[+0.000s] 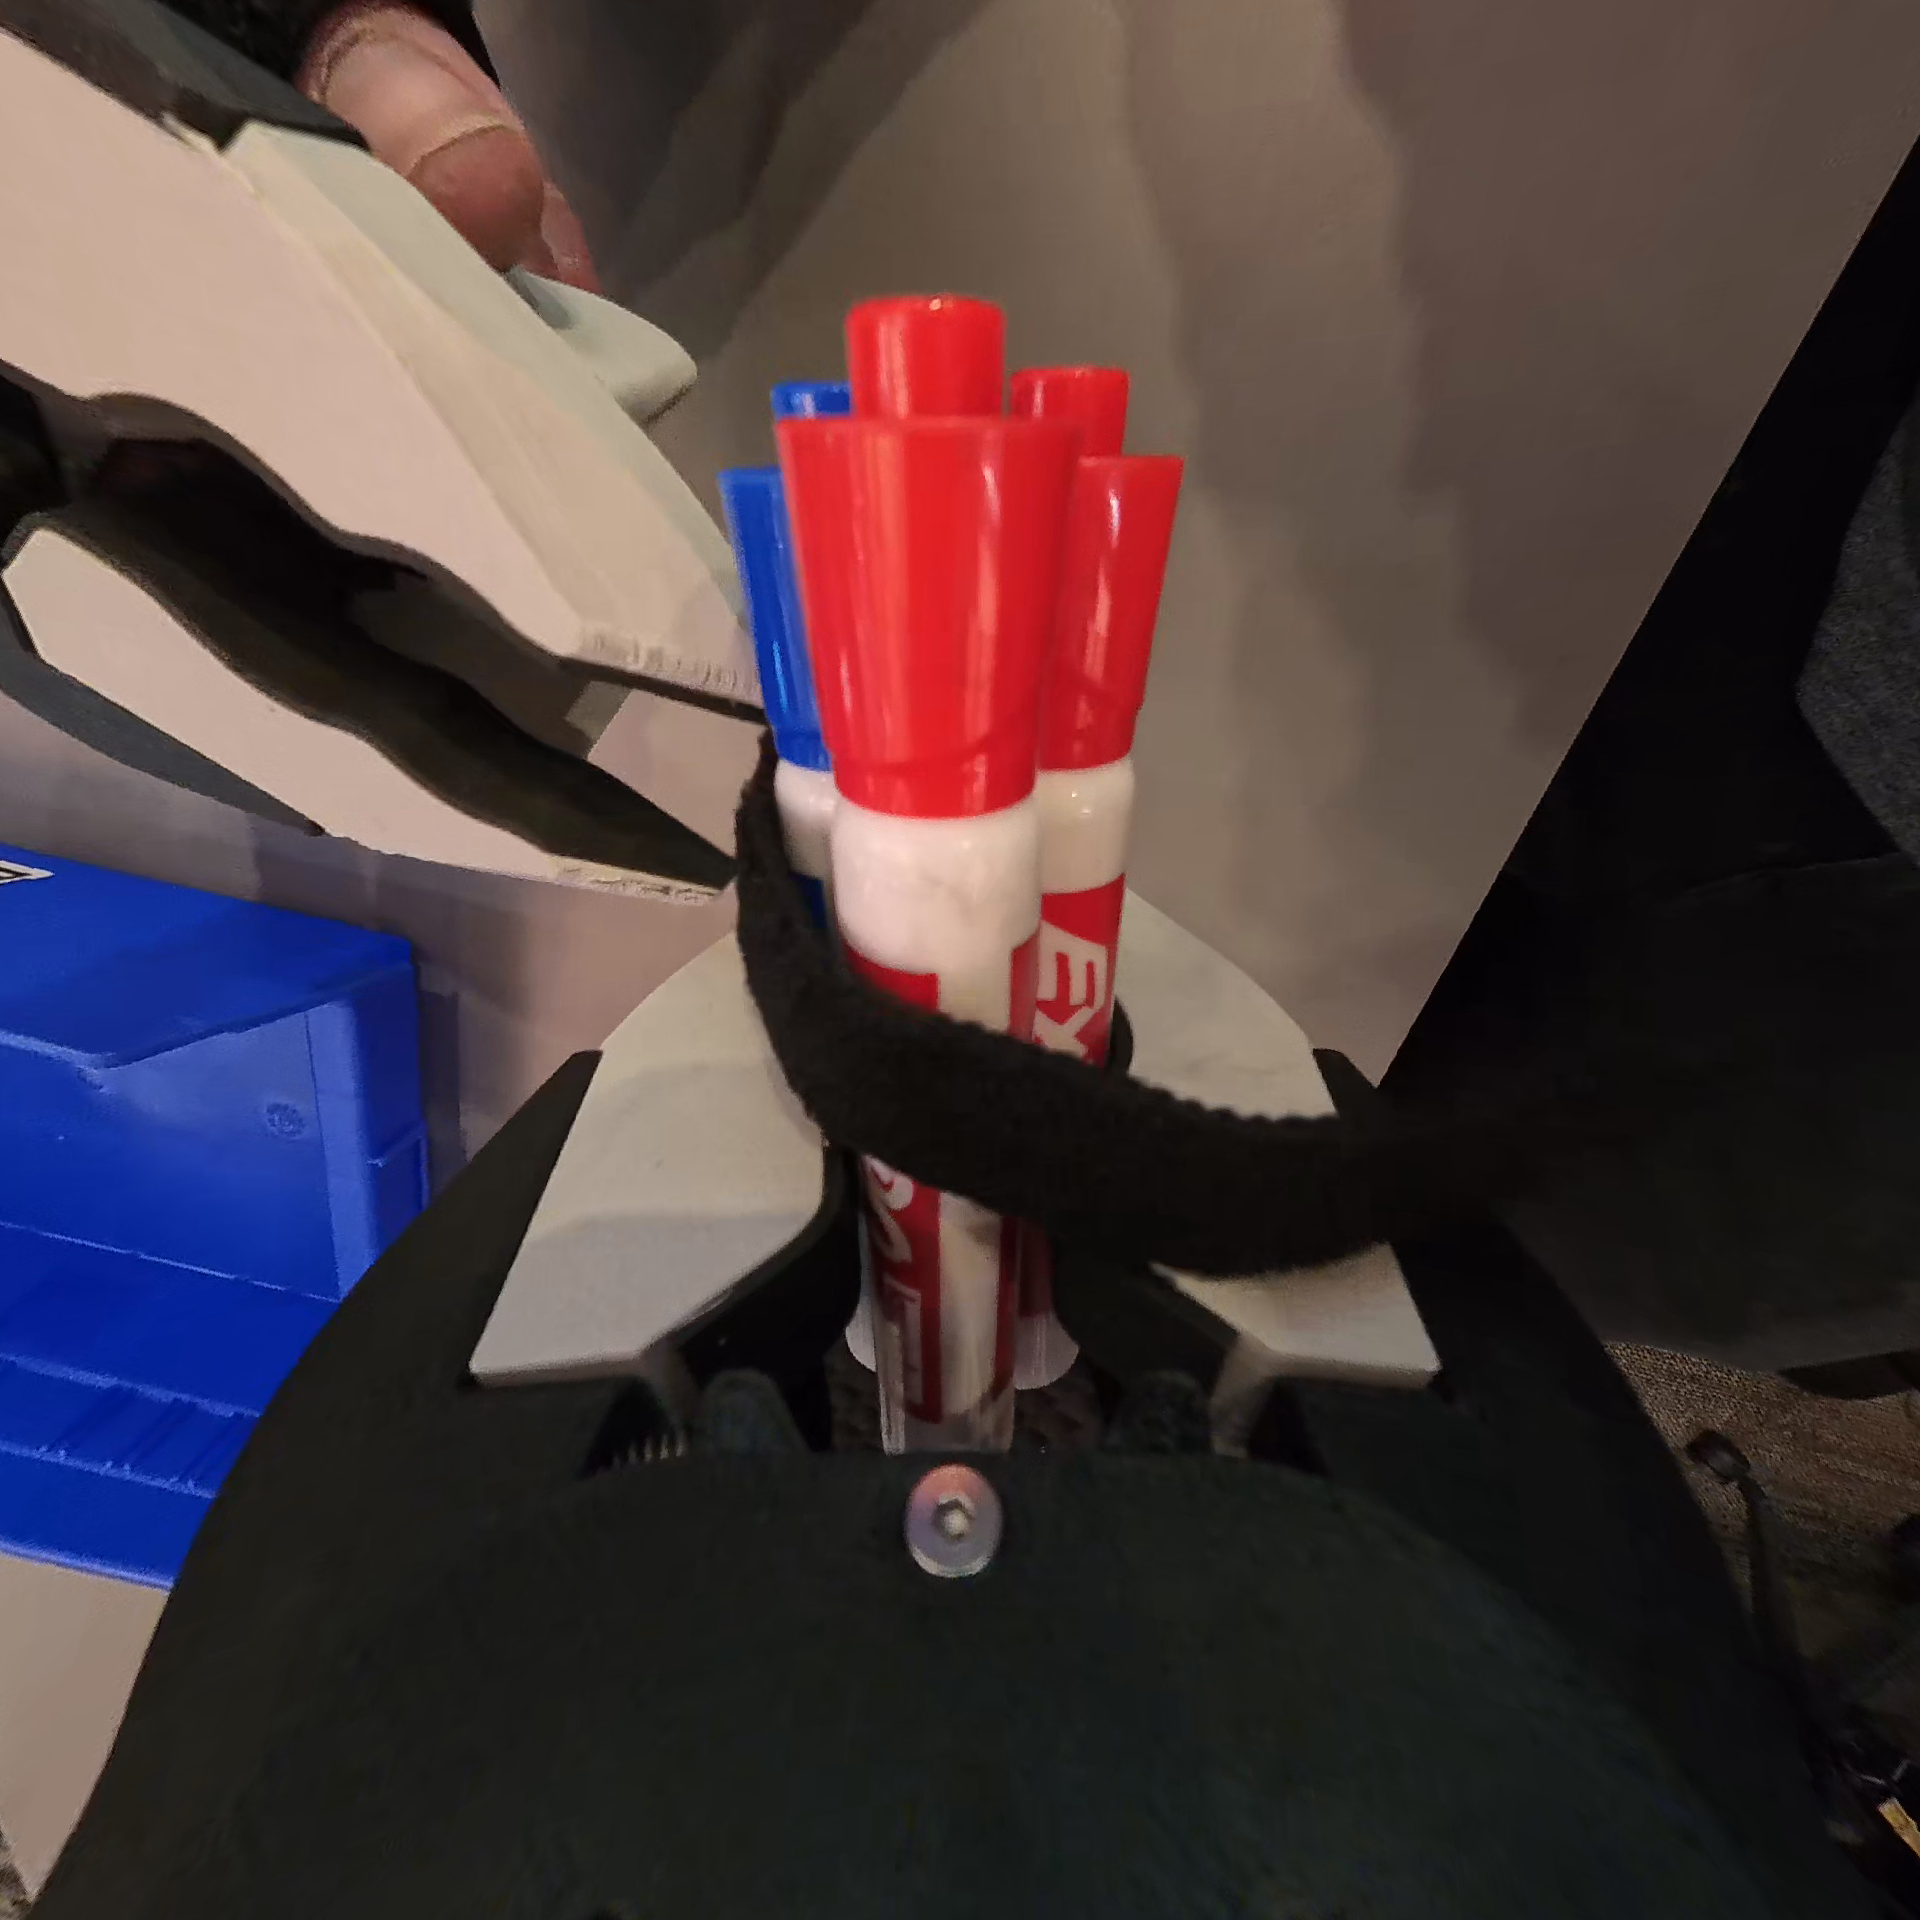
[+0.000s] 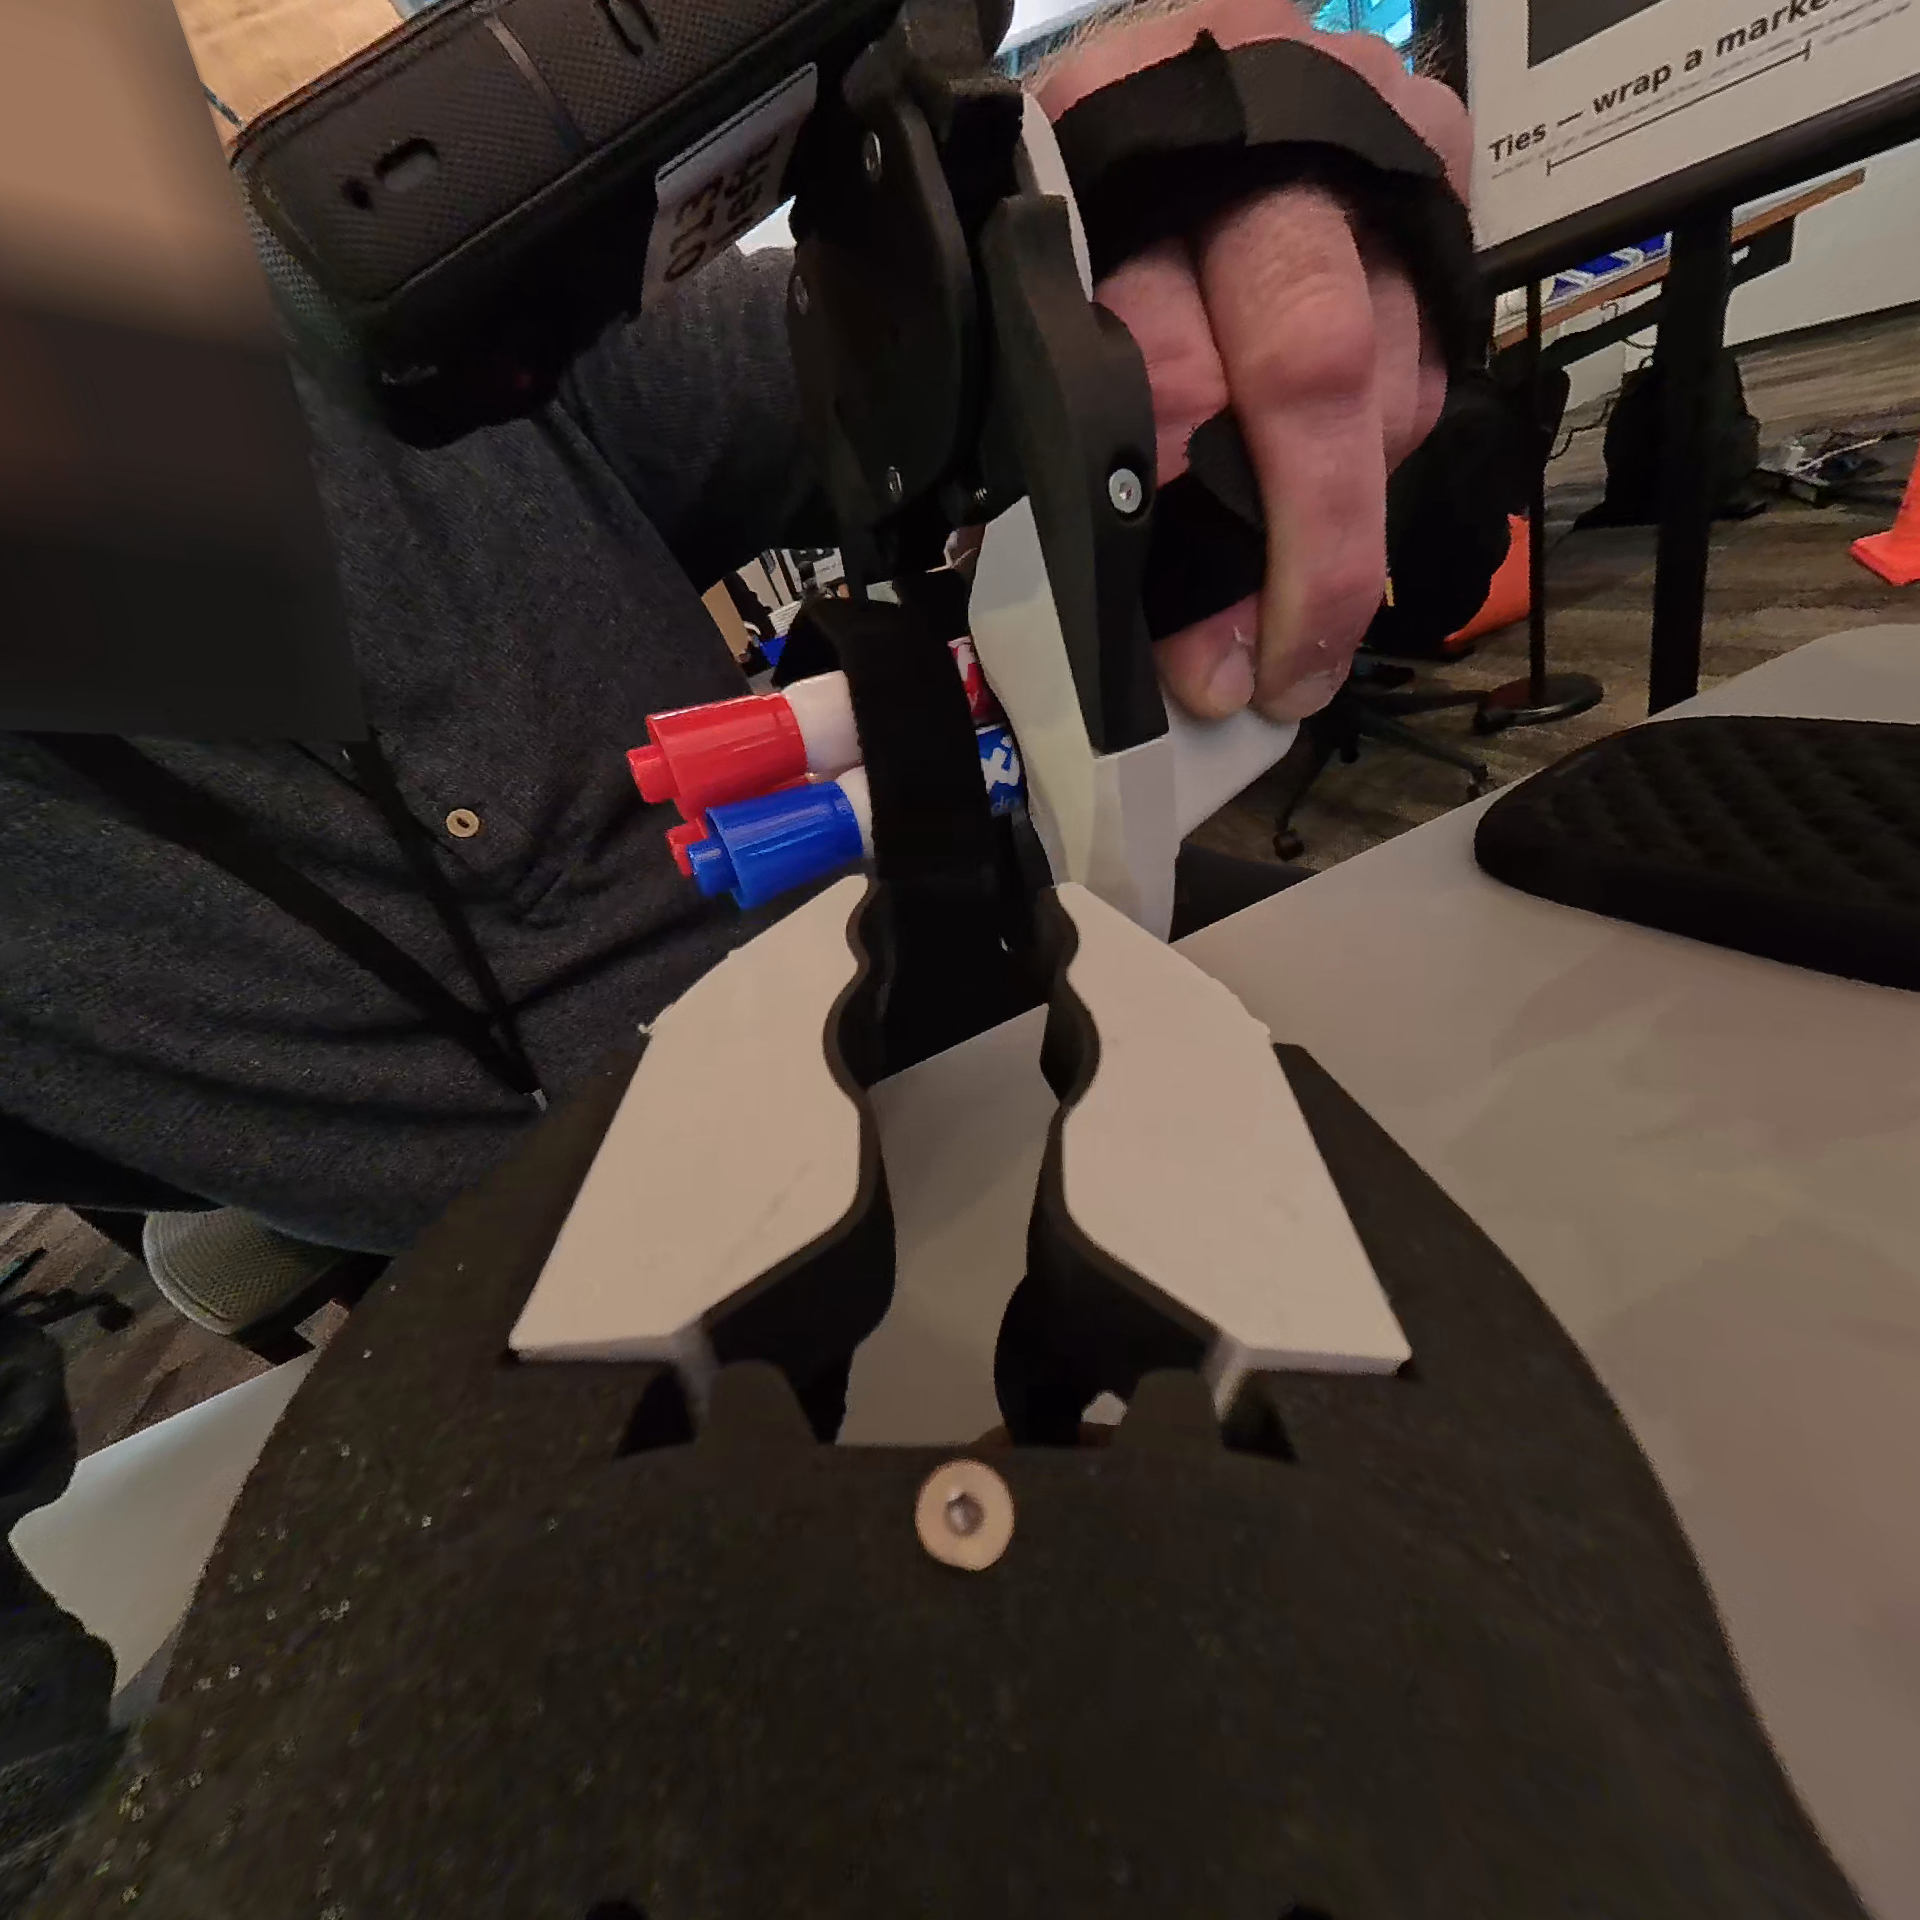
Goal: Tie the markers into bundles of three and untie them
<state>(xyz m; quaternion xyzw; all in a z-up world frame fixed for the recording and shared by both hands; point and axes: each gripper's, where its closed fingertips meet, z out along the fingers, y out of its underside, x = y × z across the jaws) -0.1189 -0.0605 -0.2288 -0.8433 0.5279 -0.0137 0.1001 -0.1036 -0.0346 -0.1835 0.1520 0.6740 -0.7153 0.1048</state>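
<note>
My left gripper (image 1: 935,935) is shut on a bundle of several markers (image 1: 925,623) with red and blue caps, which stick forward out of its jaws. A black fabric strap (image 1: 1039,1122) loops loosely around the barrels just below the caps and trails off to the right. My right gripper (image 2: 961,914) comes in from the left (image 1: 727,790). It is open, with its tips on either side of the strap (image 2: 914,769). In the right wrist view the markers (image 2: 748,790) lie sideways, caps pointing left. One white finger (image 2: 1070,790) of the left gripper shows beside them.
A blue plastic bin (image 1: 208,1143) stands at the left on the grey table (image 2: 1455,1143). A black padded mat (image 2: 1714,831) lies at the right. The person's dark sweater (image 2: 416,831) fills the left. A gloved hand (image 2: 1299,416) holds the left gripper.
</note>
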